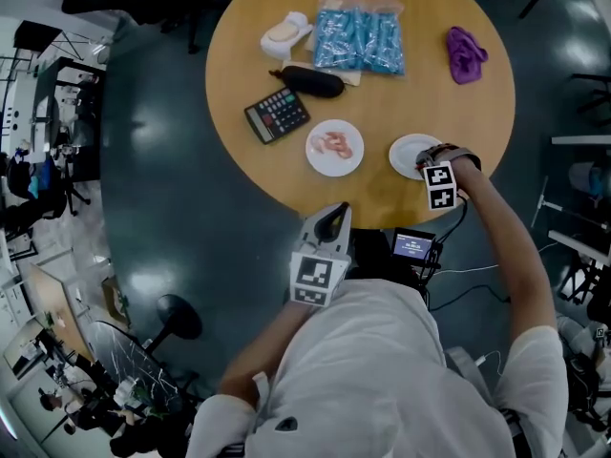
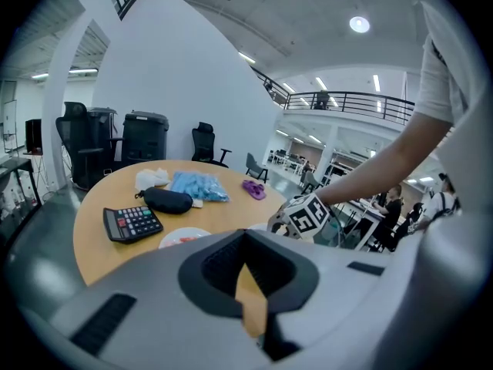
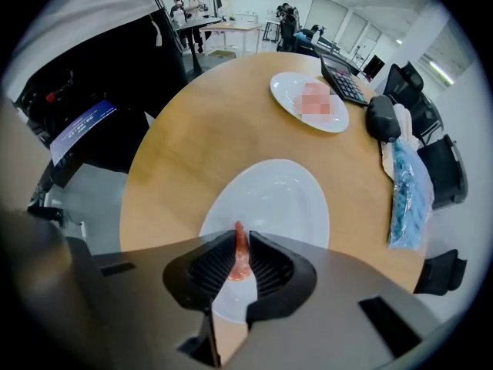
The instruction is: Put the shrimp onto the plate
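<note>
Two plates! Right gripper [image 3: 241, 245] pinches one shrimp [image 3: 241, 262] above near plate [image 3: 286, 199]; far plate [image 3: 286, 91] at one o'clock; left gripper [image 2: 246, 243] jaws together.

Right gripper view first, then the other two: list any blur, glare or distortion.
Right gripper view: fisheye bends the table edge, the corners go black, and a mosaic patch hides what lies on the far plate; the shrimp in the right hand-held gripper is sharp. Left gripper view: the ceiling lamp blows out. Head view: lamp glare on the floor.
</note>
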Tool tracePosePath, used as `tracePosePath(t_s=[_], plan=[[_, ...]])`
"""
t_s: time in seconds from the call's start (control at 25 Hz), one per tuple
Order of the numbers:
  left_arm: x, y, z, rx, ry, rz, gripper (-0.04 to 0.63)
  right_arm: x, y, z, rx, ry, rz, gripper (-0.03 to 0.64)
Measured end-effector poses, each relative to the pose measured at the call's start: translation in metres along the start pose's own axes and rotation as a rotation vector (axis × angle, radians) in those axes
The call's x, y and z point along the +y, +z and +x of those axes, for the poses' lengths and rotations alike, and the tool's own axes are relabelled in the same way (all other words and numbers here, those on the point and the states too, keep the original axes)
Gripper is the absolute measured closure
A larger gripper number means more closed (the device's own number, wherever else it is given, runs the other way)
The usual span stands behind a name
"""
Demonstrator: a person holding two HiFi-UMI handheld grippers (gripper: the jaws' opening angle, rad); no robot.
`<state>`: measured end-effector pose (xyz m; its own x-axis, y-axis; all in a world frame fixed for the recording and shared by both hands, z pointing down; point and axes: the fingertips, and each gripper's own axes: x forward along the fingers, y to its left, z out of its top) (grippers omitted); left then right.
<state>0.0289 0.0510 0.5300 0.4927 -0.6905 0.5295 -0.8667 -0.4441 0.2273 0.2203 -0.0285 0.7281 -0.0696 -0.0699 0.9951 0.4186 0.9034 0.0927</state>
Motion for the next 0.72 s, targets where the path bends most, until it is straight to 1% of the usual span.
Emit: tracePosePath(t_s=[0.24,0.32,0.36,0.44,0.56,0.64,0.72], plan=[[0.007,0.0,0.0,-0.01,-0.005,-0.011,0.589,0.0,0.001,0.004,0.02,0.025,0.013,0.557],[0.01,0.002,-0.001,-0.017,-0.006,-0.014,0.589,-0.002,-0.001,0.004,0.023,0.023,0.04,0.558],[0.012,0.003,-0.001,-0.02,-0.006,-0.016,0.589,-0.004,-0.001,0.004,0.019,0.018,0.072,0.559],[0.015,0.005,-0.003,-0.027,-0.007,-0.02,0.589,-0.01,0.0,0.0,-0.007,0.001,0.172,0.56],[0.019,0.013,-0.007,-0.052,-0.012,-0.014,0.589,-0.024,0.011,-0.019,-0.064,-0.05,0.307,0.561],[0.024,0.017,-0.01,-0.069,-0.008,-0.011,0.589,-0.04,0.027,-0.037,-0.117,-0.093,0.362,0.561],[0.033,0.018,-0.011,-0.086,0.002,-0.021,0.589,-0.06,0.053,-0.054,-0.176,-0.139,0.409,0.561]])
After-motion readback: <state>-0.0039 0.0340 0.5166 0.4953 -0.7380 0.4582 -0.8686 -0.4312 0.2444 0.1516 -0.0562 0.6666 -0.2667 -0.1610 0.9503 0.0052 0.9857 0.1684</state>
